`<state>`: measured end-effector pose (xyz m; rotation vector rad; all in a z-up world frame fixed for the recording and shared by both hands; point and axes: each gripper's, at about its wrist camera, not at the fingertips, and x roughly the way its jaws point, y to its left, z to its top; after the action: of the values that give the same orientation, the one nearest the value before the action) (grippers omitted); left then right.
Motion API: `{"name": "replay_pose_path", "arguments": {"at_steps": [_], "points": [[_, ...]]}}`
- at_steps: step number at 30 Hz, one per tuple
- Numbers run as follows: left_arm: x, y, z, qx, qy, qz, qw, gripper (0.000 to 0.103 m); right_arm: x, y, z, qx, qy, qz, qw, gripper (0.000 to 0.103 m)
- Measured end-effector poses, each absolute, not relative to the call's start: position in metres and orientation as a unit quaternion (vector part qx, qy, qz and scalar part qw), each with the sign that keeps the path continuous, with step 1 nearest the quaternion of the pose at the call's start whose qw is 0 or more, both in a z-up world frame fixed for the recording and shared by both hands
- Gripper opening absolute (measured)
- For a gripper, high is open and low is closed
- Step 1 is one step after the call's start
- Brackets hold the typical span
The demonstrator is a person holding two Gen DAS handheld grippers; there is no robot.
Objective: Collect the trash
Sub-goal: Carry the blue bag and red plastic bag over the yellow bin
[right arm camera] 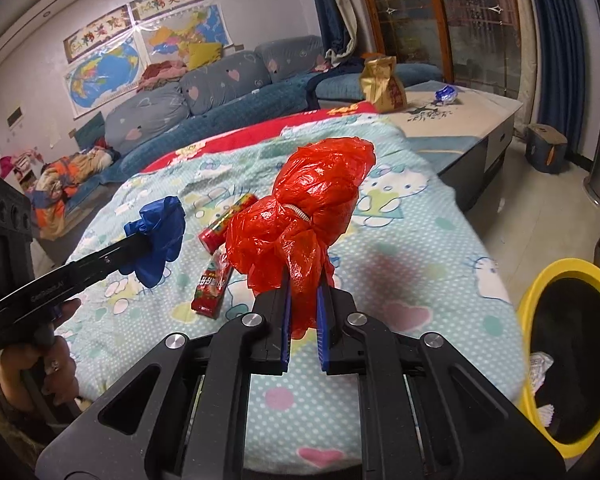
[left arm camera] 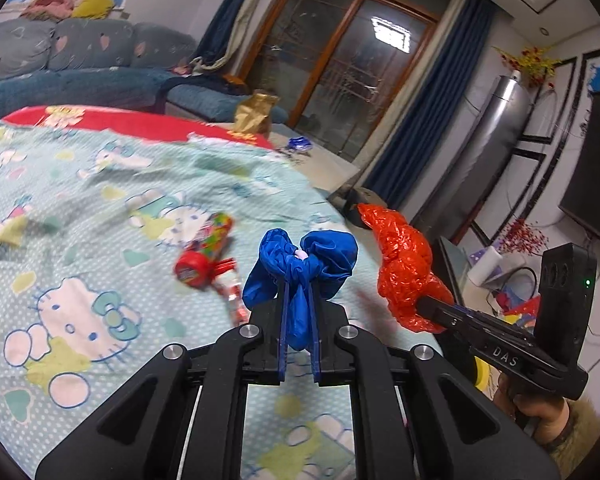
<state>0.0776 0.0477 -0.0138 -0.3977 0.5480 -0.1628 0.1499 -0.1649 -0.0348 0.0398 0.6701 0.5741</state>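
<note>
My left gripper (left arm camera: pixel 299 292) is shut on a crumpled blue plastic bag (left arm camera: pixel 300 264), held up over the cartoon-print blanket (left arm camera: pixel 80 208). The same blue bag (right arm camera: pixel 158 234) and left gripper (right arm camera: pixel 138 246) show at the left of the right wrist view. My right gripper (right arm camera: pixel 304 300) is shut on a crumpled red plastic bag (right arm camera: pixel 312 208); in the left wrist view that red bag (left arm camera: pixel 404 268) hangs at the tip of the right gripper (left arm camera: pixel 424 304). A colourful candy tube (left arm camera: pixel 204 252) and a red wrapper (right arm camera: pixel 210 286) lie on the blanket beside each other.
A yellow-rimmed bin with a black liner (right arm camera: pixel 568 348) stands on the floor right of the table. A gold paper bag (right arm camera: pixel 382 84) and a blue wrapper (right arm camera: pixel 446 94) sit on the far low table. A sofa (right arm camera: pixel 204 96) runs along the back wall.
</note>
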Motion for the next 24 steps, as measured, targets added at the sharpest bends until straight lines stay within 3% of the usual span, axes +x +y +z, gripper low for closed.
{"name": "replay_pose_path", "arguments": {"at_steps": [24], "points": [[0.090,-0.031,0.020,-0.137,0.252,-0.166,0.943,0.008,0.128,-0.238,-0.015,0.038,0.296,0.214,0.930,0.006]]}}
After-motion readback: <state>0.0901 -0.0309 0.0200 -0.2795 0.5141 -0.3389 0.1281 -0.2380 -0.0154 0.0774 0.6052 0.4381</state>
